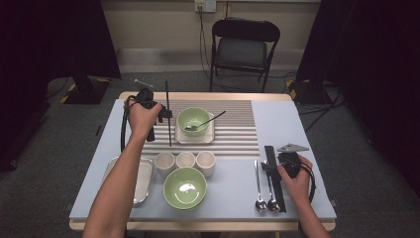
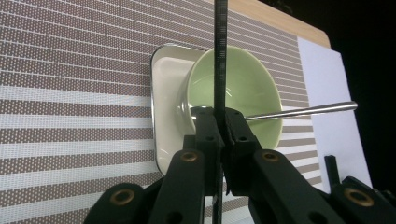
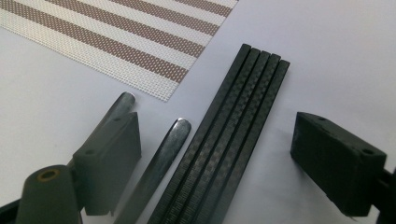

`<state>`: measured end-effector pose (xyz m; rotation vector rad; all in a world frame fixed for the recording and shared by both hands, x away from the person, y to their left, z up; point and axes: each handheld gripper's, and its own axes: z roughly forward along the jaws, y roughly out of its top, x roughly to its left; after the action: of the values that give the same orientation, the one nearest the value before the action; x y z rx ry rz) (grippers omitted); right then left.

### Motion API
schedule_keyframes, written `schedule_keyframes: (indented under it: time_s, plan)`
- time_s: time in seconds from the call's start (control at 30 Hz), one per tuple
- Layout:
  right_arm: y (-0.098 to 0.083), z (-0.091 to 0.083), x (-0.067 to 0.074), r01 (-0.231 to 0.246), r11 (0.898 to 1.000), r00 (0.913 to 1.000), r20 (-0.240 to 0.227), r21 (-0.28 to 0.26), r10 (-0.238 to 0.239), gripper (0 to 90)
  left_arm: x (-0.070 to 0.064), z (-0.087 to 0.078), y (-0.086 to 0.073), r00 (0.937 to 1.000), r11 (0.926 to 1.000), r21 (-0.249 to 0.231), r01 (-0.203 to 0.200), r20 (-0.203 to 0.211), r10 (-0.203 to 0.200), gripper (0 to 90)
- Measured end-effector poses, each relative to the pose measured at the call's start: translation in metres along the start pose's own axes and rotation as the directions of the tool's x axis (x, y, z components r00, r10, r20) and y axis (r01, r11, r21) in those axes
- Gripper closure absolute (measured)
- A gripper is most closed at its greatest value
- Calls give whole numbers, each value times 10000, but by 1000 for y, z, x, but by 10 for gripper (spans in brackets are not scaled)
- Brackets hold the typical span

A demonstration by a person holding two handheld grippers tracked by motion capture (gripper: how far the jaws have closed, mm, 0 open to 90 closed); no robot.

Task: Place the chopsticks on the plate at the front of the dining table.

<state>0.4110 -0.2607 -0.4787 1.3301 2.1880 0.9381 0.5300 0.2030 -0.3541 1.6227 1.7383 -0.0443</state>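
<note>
While the right gripper [image 1: 271,166] hovers with jaws wide apart over four black chopsticks [image 3: 227,137] lying beside two spoons [image 1: 266,202] at the near right, three cups [image 1: 185,160] sit mid-table. Farther left, the left gripper [image 2: 220,122] clamps one black chopstick [image 2: 219,56] beside the far green bowl [image 2: 247,88].

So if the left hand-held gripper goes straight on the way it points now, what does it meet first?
Probably the green bowl on the white tray; the left hand-held gripper, shut on a black chopstick, points at it. Depth is unclear.
</note>
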Motion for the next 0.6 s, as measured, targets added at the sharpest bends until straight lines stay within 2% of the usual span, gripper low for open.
schedule_keyframes:
  time_s: [0.13, 0.17, 0.23, 0.27, 0.3, 0.43, 0.5, 0.6]
  plan:
    - [0, 0, 0, 3, 10000, 10000, 1, -3, -3, 149, 1, 3, 2, 10000, 10000, -31, -45, -73, 45, 863]
    - [0, 0, 0, 4, 10000, 10000, 1, -3, -4, 149, 0, 4, 2, 10000, 9999, -82, 77, -46, -78, 863]
    - [0, 0, 0, 0, 10000, 10000, 1, 0, 0, 149, 1, 5, 2, 9999, 10000, -15, -95, -69, 95, 863]
    - [0, 0, 0, 1, 10000, 10000, -1, -1, -1, 149, 0, 7, 2, 9999, 9999, -96, 38, -114, -39, 864]
    - [0, 0, 0, -2, 10000, 10000, -4, 1, 2, 149, 1, 7, 3, 10000, 10000, -8, -60, -63, 60, 863]
    - [0, 0, 0, -7, 10000, 10000, -6, 3, 7, 149, 1, 11, 3, 9999, 10000, -86, -30, -120, 29, 863]
    - [0, 0, 0, -5, 10000, 10000, -5, 2, 5, 149, 2, 13, 4, 10000, 10000, -39, -48, -16, 48, 863]
    - [0, 0, 0, -1, 10000, 10000, -3, 2, 1, 149, 2, 15, 4, 9999, 9999, -77, -80, -109, 79, 863]
